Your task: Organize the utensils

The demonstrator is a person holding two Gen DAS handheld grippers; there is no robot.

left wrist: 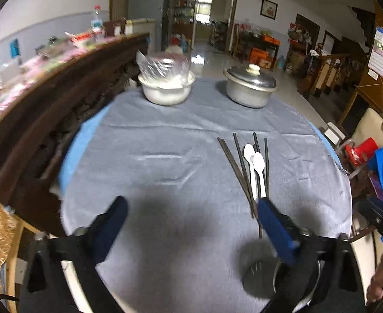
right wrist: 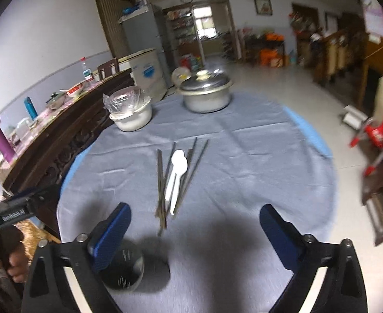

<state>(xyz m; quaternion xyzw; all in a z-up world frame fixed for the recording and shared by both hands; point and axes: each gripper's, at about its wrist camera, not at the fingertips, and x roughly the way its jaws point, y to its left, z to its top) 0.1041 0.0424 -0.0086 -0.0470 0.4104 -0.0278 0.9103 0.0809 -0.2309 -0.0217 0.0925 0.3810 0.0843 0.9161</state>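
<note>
- A round surface [left wrist: 165, 135] covered with a grey-blue cloth fills both views.
- A loose bundle of dark, thin chopsticks [right wrist: 162, 182] lies near the middle, fanned out, with two white plastic spoons [right wrist: 177, 174] resting side by side on top, bowls pointing away.
- A perforated metal utensil cup [right wrist: 126, 268] stands at the near edge, just below the chopstick ends.
- The left claw [left wrist: 191, 208] is wide open, nothing between its blue-padded fingers; its right finger overlaps the near chopstick ends in view.
- The right claw [right wrist: 195, 216] is likewise wide open and empty, above the near edge.
- At the far side stand a white bowl holding a plastic-wrapped dish [left wrist: 165, 83] and a lidded aluminium pot [left wrist: 250, 86], apart.
</note>
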